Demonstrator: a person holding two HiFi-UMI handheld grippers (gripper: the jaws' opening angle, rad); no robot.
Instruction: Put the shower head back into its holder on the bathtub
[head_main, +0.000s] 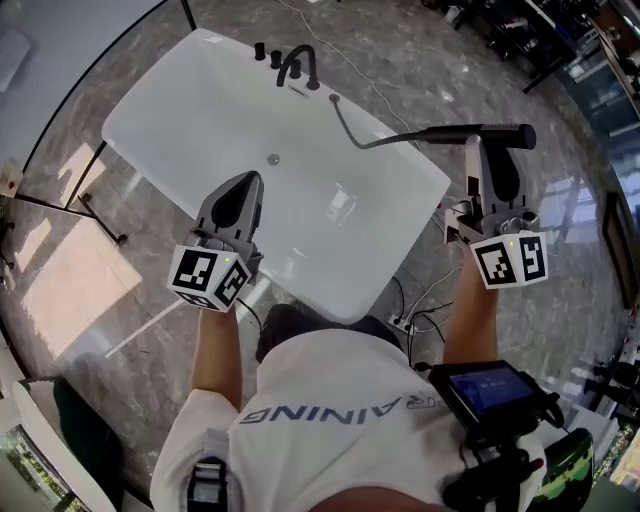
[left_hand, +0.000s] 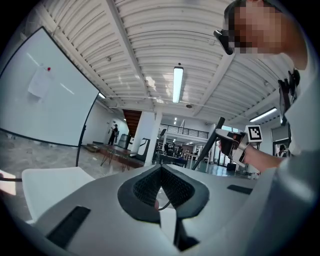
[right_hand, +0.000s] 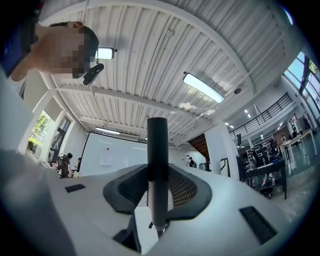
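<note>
The white, rounded-rectangle bathtub (head_main: 190, 110) lies below, with a dark faucet (head_main: 298, 68) on its far rim. The left gripper (head_main: 248, 182) hangs over the tub's middle, its jaws closed tip to tip with nothing between them. The right gripper (right_hand: 157, 172) is just off the tub's right edge, its jaws clamped on the shower head (right_hand: 157, 145). This is a slim, matte dark cylinder with a flat end, held in the air crosswise to the jaws. Its grey hose (head_main: 390, 142) runs back to the far rim.
</note>
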